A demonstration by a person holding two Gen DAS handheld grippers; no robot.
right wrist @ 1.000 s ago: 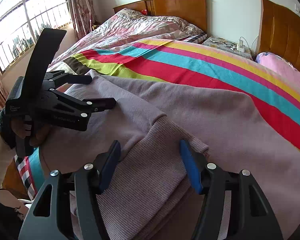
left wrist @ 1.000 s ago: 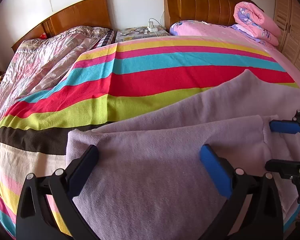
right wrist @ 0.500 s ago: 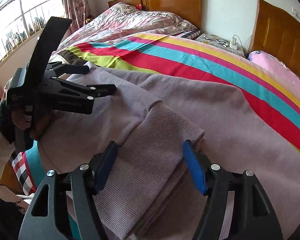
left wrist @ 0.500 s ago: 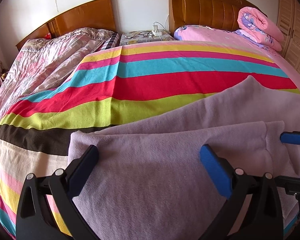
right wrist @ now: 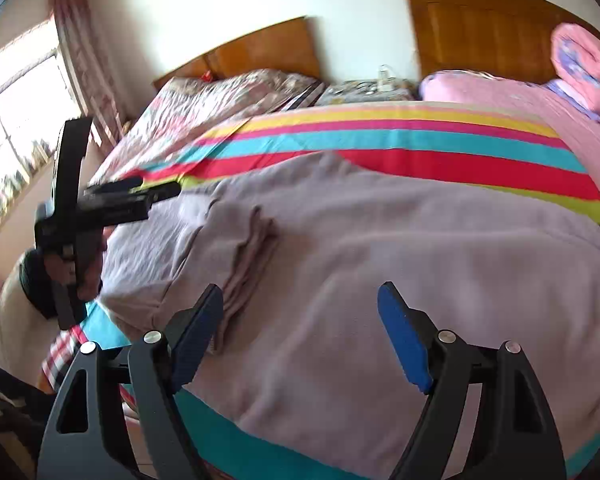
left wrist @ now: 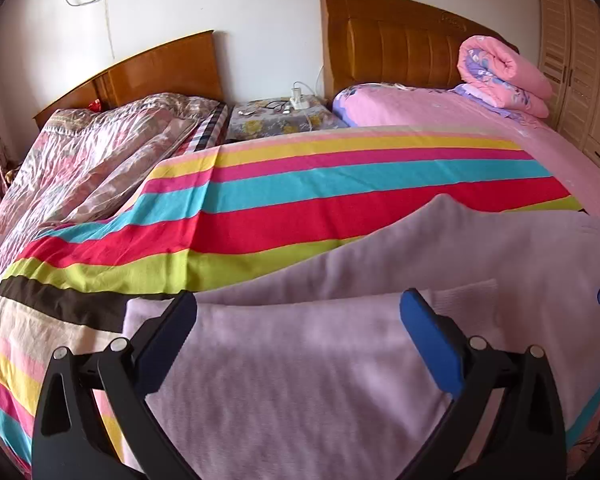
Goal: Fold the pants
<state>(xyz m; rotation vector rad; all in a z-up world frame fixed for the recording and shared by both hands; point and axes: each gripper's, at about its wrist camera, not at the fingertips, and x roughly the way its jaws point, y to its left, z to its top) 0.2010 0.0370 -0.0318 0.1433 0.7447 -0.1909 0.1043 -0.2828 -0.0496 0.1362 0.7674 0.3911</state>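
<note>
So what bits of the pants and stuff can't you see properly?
- Pants, left wrist view: near edge hidden behind the left gripper; right side cut off.
- Ribbed waistband, right wrist view: smeared by blur.
- Nightstand clutter: too small to name.

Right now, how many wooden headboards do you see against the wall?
2: the lower headboard stands left, behind the floral quilt; the taller headboard stands right, behind the pink bed. Nothing suggests another.

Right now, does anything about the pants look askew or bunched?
Yes. The ribbed cuff end of the lilac knit pants lies rumpled in uneven folds on the upper layer, near the left hand-held gripper, while the rest lies fairly smooth.
</note>
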